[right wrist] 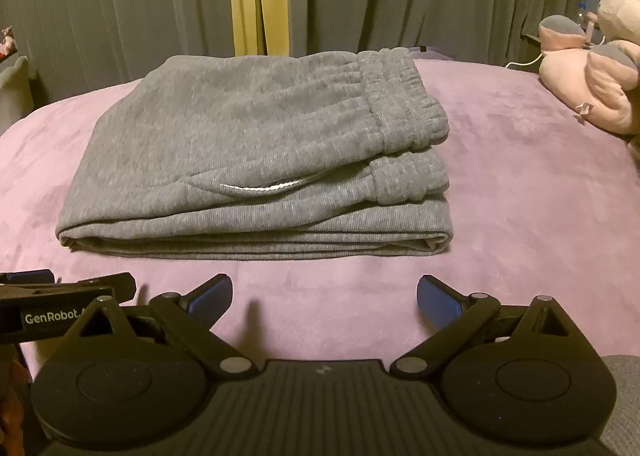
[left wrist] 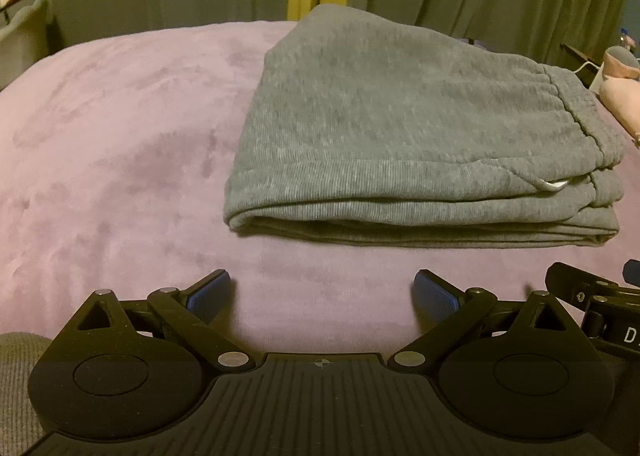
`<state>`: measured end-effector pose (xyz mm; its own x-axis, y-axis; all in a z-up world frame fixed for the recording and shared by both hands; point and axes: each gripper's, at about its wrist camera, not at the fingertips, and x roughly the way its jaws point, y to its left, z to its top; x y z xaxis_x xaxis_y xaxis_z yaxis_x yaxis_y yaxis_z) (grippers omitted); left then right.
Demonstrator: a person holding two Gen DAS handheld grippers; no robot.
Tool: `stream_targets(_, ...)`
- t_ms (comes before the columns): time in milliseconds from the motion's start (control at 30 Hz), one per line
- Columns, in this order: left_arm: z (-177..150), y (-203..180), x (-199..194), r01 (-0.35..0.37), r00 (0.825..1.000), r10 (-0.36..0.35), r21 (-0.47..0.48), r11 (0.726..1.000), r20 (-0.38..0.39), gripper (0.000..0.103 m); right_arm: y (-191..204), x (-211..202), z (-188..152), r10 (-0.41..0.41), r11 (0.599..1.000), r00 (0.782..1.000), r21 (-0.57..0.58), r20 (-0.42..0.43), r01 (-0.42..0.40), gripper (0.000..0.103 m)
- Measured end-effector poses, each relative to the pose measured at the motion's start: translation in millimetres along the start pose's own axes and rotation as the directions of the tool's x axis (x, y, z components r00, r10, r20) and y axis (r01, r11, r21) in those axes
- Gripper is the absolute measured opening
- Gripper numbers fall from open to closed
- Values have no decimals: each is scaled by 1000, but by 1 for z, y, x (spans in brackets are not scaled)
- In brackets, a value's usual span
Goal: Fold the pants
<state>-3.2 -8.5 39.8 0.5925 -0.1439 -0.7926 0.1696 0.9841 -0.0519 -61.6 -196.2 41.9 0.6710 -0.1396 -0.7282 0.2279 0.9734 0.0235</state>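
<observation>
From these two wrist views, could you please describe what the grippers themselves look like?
Both match: the left gripper and right gripper have a matte black ribbed body, two round black discs, black linkage arms with silver pivot pins, and blue textured finger pads. The left gripper's side, seen from the right wrist, carries white "GenRobot" lettering. Grey knit sleeves show at the edges. No cables visible.

Can't make out the inner layers of the folded pants (right wrist: 248, 144), tucked under the top fold. Plush toy (right wrist: 600, 88) chopped off by the right edge. Right gripper (left wrist: 596, 296) mostly out of frame.
</observation>
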Motion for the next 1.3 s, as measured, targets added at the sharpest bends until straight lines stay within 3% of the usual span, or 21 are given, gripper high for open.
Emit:
stream_targets(300, 0, 6, 4, 0, 1000, -1, -45, 999, -13, 101, 4, 4, 0, -19, 1000, 1000, -22, 2, 19, 99)
stream_targets(667, -3, -5, 7, 3, 1000, -3, 35, 999, -10, 101, 4, 7, 1, -26, 1000, 1000, -14, -3, 26, 99)
stream_targets(1300, -3, -6, 9, 4, 1000, -3, 27, 1000, -15, 101, 5, 8, 0, -33, 999, 999, -13, -10, 32, 99)
